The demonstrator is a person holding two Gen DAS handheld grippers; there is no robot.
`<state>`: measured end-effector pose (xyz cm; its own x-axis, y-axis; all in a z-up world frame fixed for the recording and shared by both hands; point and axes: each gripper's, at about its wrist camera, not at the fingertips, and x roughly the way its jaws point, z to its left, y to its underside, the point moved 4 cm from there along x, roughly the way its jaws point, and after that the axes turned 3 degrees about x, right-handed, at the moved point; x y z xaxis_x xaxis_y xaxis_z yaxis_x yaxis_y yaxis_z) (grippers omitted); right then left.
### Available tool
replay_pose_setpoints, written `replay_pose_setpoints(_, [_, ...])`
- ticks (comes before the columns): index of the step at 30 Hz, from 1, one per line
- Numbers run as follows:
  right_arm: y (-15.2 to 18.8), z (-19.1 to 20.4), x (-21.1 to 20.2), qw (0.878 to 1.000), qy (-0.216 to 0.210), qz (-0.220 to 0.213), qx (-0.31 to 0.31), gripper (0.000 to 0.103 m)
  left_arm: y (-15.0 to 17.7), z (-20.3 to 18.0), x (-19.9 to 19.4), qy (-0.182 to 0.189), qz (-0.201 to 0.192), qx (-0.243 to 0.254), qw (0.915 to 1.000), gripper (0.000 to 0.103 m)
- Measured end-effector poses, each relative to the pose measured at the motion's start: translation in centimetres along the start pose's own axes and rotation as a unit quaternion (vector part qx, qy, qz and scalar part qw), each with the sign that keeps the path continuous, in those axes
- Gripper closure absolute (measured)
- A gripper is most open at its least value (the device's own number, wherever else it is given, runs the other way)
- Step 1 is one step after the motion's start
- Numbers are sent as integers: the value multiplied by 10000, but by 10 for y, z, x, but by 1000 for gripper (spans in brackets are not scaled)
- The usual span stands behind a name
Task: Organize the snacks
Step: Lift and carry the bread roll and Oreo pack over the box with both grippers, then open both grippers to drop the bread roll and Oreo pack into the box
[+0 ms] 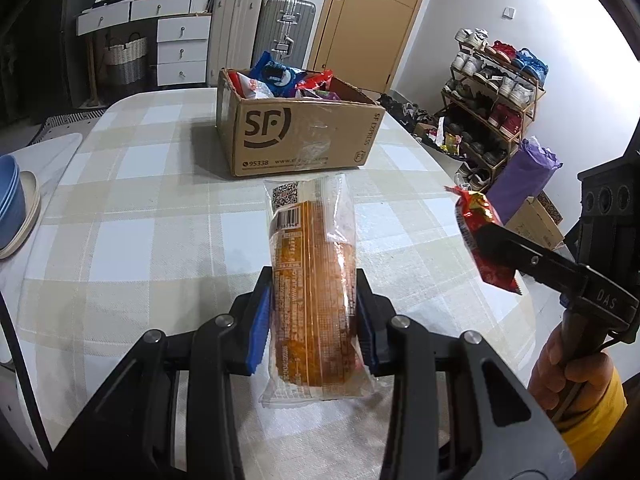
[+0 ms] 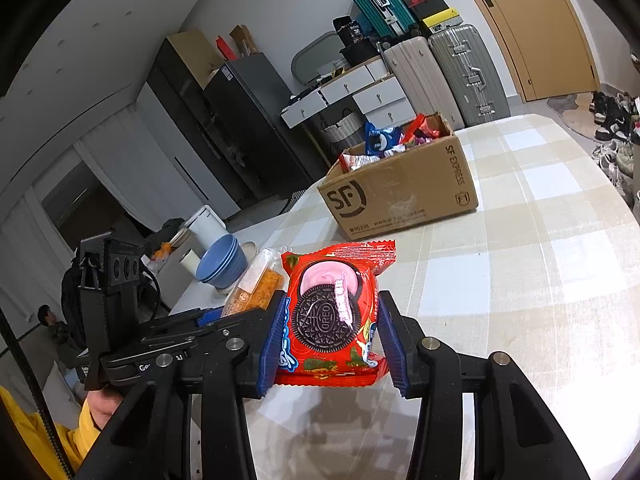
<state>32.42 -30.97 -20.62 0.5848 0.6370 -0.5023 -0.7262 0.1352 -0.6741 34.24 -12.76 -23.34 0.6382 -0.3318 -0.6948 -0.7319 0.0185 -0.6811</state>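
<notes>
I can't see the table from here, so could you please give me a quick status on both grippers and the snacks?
Left gripper shut on bread packet. Right gripper shut on red Oreo pack. Both held above table. SF box ahead, open and part-filled; path clear.

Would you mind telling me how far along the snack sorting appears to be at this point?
Largely done, it seems: the cardboard box already holds several packets, a blue Oreo pack among them. In hand: the left gripper clamps a clear-wrapped bread packet, and the right gripper clamps a red Oreo packet. Left: both must go into the box. No other loose snacks show on the table.
</notes>
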Motion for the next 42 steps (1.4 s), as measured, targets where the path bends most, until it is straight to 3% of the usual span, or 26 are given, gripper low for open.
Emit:
replay_pose_setpoints(8, [-39, 7, 2, 9994, -67, -163, -285, 58, -45, 9, 9, 42, -104, 46, 9999, 69])
replay_pose_setpoints(24, [-181, 16, 48, 9951, 250, -268, -914, 58, -202, 28, 44, -208, -355, 509, 9979, 69])
replay_pose_setpoints(31, [-230, -2, 83, 9965, 339, -187, -739, 58, -259, 32, 75, -380, -538, 573, 9962, 69])
replay_pose_setpoints(36, [-245, -24, 119, 9970, 467, 106, -600, 58, -285, 43, 113, -373, -373, 536, 9972, 69])
replay_pose_setpoints(42, [-238, -49, 153, 9970, 515, 470, -335, 58, -296, 54, 154, -267, -156, 497, 9983, 69])
